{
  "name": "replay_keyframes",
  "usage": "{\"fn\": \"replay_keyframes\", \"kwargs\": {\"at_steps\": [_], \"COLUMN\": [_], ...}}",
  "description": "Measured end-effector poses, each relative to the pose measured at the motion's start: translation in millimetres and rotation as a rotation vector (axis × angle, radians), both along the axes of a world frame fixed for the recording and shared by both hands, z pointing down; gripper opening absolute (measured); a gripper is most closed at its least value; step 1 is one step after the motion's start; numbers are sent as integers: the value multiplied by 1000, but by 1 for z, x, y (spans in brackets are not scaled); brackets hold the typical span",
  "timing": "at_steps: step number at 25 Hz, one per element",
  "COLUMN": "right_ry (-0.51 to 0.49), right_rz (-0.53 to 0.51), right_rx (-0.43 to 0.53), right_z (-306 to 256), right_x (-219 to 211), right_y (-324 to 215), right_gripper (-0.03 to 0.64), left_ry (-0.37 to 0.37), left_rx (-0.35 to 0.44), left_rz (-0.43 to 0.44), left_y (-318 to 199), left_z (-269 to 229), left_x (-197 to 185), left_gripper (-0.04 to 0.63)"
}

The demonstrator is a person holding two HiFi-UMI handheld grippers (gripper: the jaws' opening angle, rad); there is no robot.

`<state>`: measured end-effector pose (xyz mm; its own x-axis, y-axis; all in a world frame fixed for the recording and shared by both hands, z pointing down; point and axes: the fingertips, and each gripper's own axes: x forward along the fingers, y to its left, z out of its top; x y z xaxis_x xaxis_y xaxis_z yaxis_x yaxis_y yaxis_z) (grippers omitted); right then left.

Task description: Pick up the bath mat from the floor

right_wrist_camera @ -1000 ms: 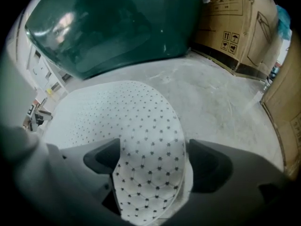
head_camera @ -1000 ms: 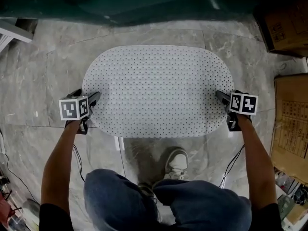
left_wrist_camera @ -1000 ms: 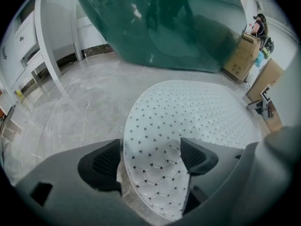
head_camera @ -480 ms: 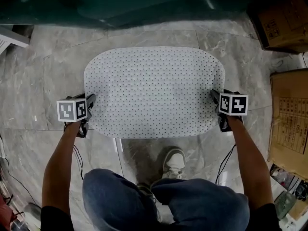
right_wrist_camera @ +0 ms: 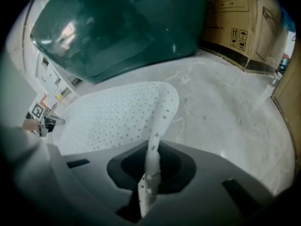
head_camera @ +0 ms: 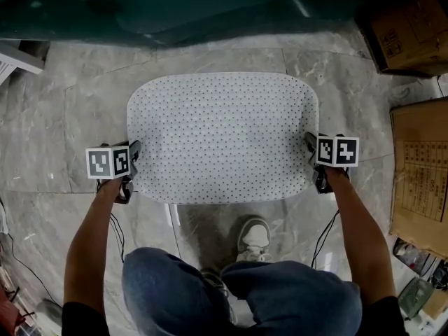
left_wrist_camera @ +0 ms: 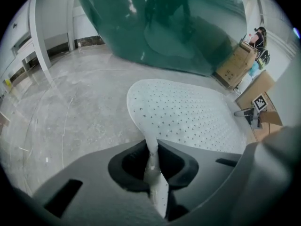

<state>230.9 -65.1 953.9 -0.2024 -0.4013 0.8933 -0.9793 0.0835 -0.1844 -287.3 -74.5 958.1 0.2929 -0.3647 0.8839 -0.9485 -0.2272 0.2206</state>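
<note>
While the person crouches over the grey marble floor (head_camera: 63, 110), the white bath mat (head_camera: 222, 137) lies spread in front of the knees. It is a rounded sheet dotted all over with small dark holes, and its far edge is near a dark green glossy shape (head_camera: 210, 5). The left claw (head_camera: 131, 161) sits at the mat's left edge and the right claw (head_camera: 313, 161) at its right edge, each pointing steeply down from an outstretched forearm. Both sets of jaws have just been closing, and they now stand almost together with only the mat's thin rim between them. In the left gripper view the rim runs upright through the narrow gap, pinched by both pads, and the sheet curves up from the marble into the grip. The right gripper view shows much the same thing – a strip of dotted mat squeezed between the pads, bending up and away from the floor. The mat's two ends curl upward where they are held; whether its middle is clear of the floor I cannot tell. A grey-and-white shoe (head_camera: 257, 235) stands just beside the mat's near edge, between the two forearms. Cardboard boxes (head_camera: 420, 166) stand on the floor to the right, well apart from the mat.
</note>
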Motion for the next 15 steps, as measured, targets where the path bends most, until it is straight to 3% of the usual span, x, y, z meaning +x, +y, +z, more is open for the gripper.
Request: {"fn": "replay_keyframes", "kwargs": {"at_steps": [8, 15], "right_ry": [-13, -77], "right_rz": [-5, -1], "right_rx": [20, 55], "right_z": [-19, -72], "right_x": [-5, -19], "right_y": [-1, -1], "right_gripper": [24, 23], "left_ry": [75, 126], "left_rx": [11, 39], "left_rz": [-23, -18], "left_y": [0, 3], "left_z": [-17, -67], "left_x": [1, 14], "left_gripper": [40, 38]}}
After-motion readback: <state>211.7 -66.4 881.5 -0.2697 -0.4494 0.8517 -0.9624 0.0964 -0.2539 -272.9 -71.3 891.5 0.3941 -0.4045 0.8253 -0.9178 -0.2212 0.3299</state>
